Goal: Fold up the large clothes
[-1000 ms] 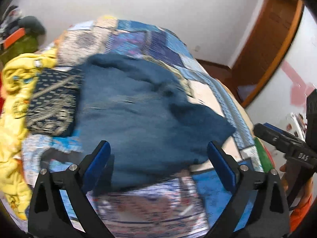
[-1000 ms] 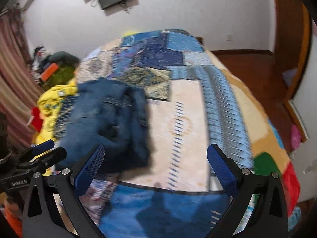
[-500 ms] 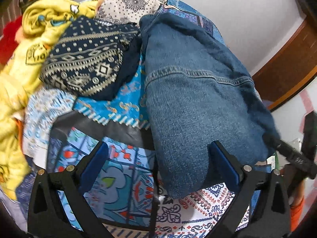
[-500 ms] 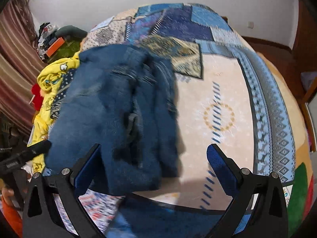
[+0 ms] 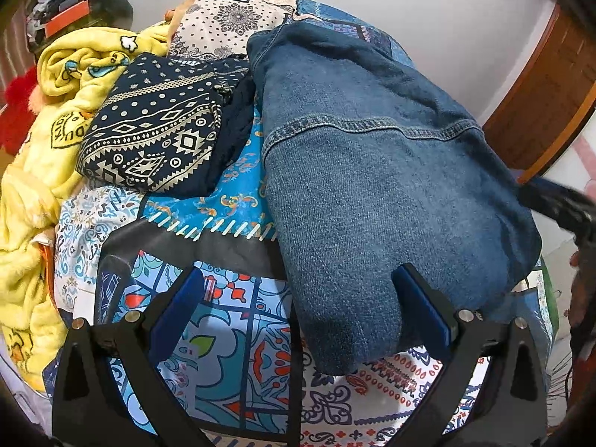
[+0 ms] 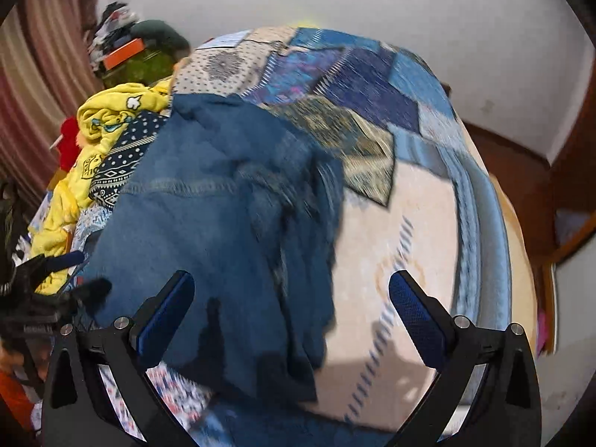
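A folded blue denim garment lies on the patchwork bedspread. It also shows in the right wrist view. My left gripper is open and empty, close over the near edge of the denim, its right finger over the cloth. My right gripper is open and empty, hovering above the denim's right side. The right gripper shows blurred at the right edge of the left wrist view. The left gripper shows at the left edge of the right wrist view.
A folded navy patterned cloth lies left of the denim, touching it. A yellow blanket is heaped along the bed's left side. Bags stand beyond the bed's far left corner. A wooden door is on the right.
Both grippers stayed open. The left one dropped low over the denim's near edge; the right one swung left over the denim. The denim lies folded and flatter than a second ago.
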Demonstrator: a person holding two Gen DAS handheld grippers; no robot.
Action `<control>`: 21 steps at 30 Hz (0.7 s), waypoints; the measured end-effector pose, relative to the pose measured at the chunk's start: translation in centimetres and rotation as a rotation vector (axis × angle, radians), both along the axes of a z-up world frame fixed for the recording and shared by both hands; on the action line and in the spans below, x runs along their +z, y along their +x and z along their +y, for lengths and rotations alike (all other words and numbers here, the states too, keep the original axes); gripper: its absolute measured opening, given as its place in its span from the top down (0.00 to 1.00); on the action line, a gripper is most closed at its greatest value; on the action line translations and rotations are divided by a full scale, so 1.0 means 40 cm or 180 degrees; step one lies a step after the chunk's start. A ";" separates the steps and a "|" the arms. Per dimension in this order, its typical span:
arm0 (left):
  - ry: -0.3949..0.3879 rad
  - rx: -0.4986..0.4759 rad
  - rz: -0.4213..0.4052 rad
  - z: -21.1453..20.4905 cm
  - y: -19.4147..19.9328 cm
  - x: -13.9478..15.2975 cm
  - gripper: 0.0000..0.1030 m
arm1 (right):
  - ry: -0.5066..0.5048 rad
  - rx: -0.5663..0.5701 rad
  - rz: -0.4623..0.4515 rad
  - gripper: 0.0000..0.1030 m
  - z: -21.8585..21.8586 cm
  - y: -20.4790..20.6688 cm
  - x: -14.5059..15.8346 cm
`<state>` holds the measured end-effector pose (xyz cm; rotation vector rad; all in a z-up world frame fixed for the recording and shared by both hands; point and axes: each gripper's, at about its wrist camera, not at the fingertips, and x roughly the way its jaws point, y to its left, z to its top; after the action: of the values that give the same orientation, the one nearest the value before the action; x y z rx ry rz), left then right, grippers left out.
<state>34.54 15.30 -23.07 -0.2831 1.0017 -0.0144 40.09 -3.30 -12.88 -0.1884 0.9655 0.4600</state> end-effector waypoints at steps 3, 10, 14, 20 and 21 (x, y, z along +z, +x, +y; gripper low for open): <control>0.0019 -0.0012 0.0005 0.001 0.000 -0.001 0.00 | -0.0159 0.0063 0.0036 0.00 0.024 0.039 -0.032; 0.0142 -0.0131 -0.0027 -0.009 0.003 0.009 0.00 | 0.0014 -0.0285 0.0335 0.00 -0.098 0.084 -0.088; 0.0058 -0.0234 0.0044 0.010 0.020 0.026 0.00 | -0.0122 -0.0325 0.0197 0.00 -0.126 0.045 -0.079; 0.0007 -0.0120 -0.0087 0.087 0.054 0.099 0.00 | 0.0028 -0.0197 0.0174 0.00 -0.131 0.016 -0.015; -0.0018 -0.0109 -0.0078 0.099 0.065 0.106 0.00 | 0.0116 -0.0145 0.0195 0.00 -0.124 0.015 -0.002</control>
<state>37.13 19.27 -18.85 -0.2704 0.9823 -0.0516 40.68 -8.26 -12.97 -0.1198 1.0185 0.4435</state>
